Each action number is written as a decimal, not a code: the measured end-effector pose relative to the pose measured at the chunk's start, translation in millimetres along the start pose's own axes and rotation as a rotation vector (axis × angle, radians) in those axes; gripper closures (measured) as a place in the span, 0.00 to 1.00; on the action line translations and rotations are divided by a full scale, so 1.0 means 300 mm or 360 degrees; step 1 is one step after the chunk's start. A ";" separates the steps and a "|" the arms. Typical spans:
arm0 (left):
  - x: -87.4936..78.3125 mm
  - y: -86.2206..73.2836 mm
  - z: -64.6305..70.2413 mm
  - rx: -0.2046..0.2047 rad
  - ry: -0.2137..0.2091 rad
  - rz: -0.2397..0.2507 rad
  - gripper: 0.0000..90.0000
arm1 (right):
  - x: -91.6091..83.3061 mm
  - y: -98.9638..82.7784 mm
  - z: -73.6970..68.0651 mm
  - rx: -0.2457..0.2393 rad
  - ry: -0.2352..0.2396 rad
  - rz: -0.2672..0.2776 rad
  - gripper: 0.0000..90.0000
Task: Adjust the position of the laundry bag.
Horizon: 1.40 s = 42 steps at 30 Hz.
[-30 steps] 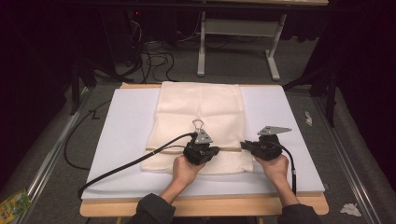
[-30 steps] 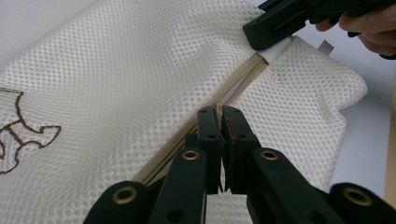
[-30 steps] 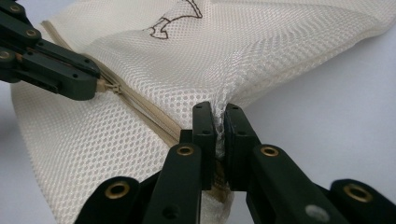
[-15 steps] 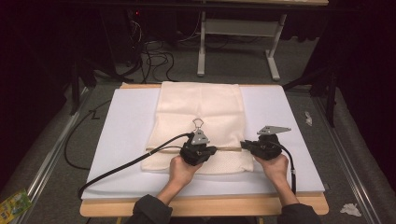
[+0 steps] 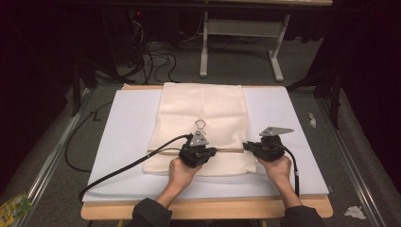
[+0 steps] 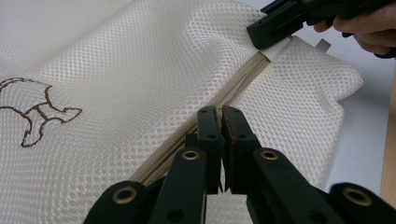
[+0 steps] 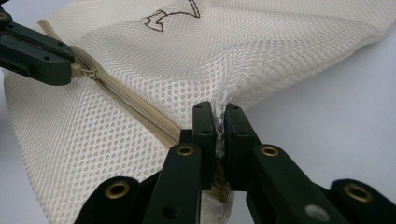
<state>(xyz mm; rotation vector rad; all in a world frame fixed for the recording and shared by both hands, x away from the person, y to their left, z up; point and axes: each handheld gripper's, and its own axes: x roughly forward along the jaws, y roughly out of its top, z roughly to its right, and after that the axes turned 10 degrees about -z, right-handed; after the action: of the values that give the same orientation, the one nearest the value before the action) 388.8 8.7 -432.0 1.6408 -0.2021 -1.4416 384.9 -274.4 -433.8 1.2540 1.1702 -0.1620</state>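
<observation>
We worked on a cream mesh bag [image 5: 203,118] that lay flat on a white sheet [image 5: 127,137] covering the wooden worktop [image 5: 208,209], roughly at the sheet's middle and reaching to its far edge. A zip [image 5: 231,150] ran across the bag near its close end.

Our left gripper [image 5: 204,152] sat over the zip about midway along the bag. In the left gripper view [image 6: 219,114] its fingers were pressed together, pinched on the zip line; in the right gripper view those same fingers [image 7: 44,58] held the small tan zip pull [image 7: 86,72] at their tip.

Our right gripper [image 5: 246,146] was at the bag's right edge, where the zip ended. In the right gripper view [image 7: 218,116] its fingers were clamped on a bunched bit of mesh beside the zip's end. The left gripper view showed that gripper farther off [image 6: 275,30], nipping a white tab at the bag's corner.

A brown stitched outline figure [image 6: 37,109] marked the mesh on the far side of the zip. A black cable [image 5: 132,165] trailed from the left gripper across the sheet to the left.
</observation>
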 end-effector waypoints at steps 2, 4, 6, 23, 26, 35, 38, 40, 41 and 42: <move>-0.003 -0.001 -0.002 -0.0003 0.0006 0.0000 0.97 | 0.001 0.001 0.001 0.0003 -0.0002 -0.0003 0.96; -0.008 -0.004 -0.005 -0.0010 0.0006 0.0007 0.97 | 0.000 0.000 0.002 0.0006 0.0000 -0.0008 0.96; -0.011 -0.008 -0.009 -0.0017 0.0003 0.0008 0.97 | -0.001 0.001 0.001 0.0004 -0.0004 -0.0012 0.96; -0.032 -0.016 -0.018 -0.0024 0.0009 0.0030 0.97 | 0.004 0.007 -0.004 0.0000 -0.0003 -0.0016 0.96; -0.034 -0.018 -0.017 -0.0025 0.0011 0.0032 0.97 | 0.005 0.010 -0.005 -0.0007 -0.0004 -0.0023 0.96; -0.051 -0.030 -0.031 -0.0044 0.0024 0.0034 0.97 | 0.010 0.010 -0.003 -0.0004 -0.0010 -0.0022 0.96; -0.053 -0.031 -0.030 -0.0039 0.0023 0.0037 0.97 | 0.011 0.011 -0.004 -0.0008 -0.0012 -0.0022 0.96; -0.055 -0.032 -0.029 -0.0035 0.0026 0.0038 0.97 | 0.014 0.014 -0.006 -0.0009 -0.0015 -0.0027 0.96; -0.056 -0.033 -0.030 -0.0038 0.0027 0.0041 0.97 | 0.014 0.014 -0.006 -0.0009 -0.0015 -0.0027 0.96; -0.059 -0.033 -0.031 -0.0037 0.0029 0.0043 0.97 | 0.015 0.016 -0.006 -0.0014 -0.0015 -0.0028 0.96</move>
<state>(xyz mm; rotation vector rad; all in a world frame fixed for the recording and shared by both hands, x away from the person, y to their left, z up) 387.3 30.6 -427.5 1.6259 -0.1953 -1.4034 389.0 -269.1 -433.9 1.2343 1.1728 -0.1755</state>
